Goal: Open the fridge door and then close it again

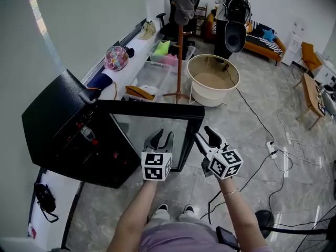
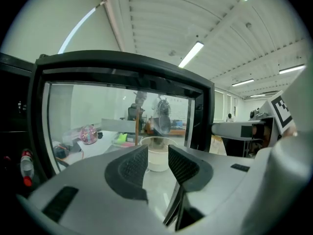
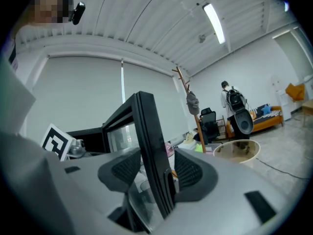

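- The black fridge stands open at the left of the scene.
- Its glass door juts out toward the person, its free edge upright at the right.
- The right gripper pinches that edge between its fingers, so it looks best placed to push the door shut, leftward toward the fridge.
- The left gripper, fingers spread and empty, faces the glass just beside it.

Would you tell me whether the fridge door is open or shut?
Open: the glass door stands swung out from the black fridge, its dark inside showing.
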### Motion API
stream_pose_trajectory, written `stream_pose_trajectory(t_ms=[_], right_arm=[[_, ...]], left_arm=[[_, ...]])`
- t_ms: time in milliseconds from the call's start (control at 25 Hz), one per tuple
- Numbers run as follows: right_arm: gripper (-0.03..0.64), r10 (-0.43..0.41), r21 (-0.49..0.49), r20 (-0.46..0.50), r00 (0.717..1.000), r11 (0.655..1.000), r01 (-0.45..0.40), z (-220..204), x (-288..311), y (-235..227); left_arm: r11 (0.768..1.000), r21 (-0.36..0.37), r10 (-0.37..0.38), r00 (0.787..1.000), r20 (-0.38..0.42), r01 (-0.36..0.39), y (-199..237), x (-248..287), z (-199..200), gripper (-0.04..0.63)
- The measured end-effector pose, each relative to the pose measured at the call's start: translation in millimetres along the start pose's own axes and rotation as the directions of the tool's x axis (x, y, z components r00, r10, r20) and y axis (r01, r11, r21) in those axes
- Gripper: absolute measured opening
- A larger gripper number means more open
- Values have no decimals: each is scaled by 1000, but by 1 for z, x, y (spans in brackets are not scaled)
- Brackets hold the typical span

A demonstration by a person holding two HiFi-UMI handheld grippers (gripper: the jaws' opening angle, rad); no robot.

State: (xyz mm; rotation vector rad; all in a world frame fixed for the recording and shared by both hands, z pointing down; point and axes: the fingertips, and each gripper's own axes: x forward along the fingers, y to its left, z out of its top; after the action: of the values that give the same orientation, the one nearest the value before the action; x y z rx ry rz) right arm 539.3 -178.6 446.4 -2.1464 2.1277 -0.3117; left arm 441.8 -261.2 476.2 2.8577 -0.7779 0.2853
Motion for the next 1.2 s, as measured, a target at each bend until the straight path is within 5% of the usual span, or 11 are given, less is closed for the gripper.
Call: stream_pose_trajectory(t_ms=[760, 1000, 1200], right_arm=[[232, 164, 14, -20, 986, 986, -163, -3, -14, 1], [301, 300, -19, -68, 952, 953, -302, 12, 18, 6], [296, 392, -52, -90, 916, 916, -397, 12, 27, 18]], left_arm=[[979, -27, 202, 979, -15, -202, 1, -62, -20, 103], [971, -26, 238, 970, -40, -240, -11, -94, -36, 103], [955, -41, 293, 955, -47, -295, -14, -124, -44, 103]])
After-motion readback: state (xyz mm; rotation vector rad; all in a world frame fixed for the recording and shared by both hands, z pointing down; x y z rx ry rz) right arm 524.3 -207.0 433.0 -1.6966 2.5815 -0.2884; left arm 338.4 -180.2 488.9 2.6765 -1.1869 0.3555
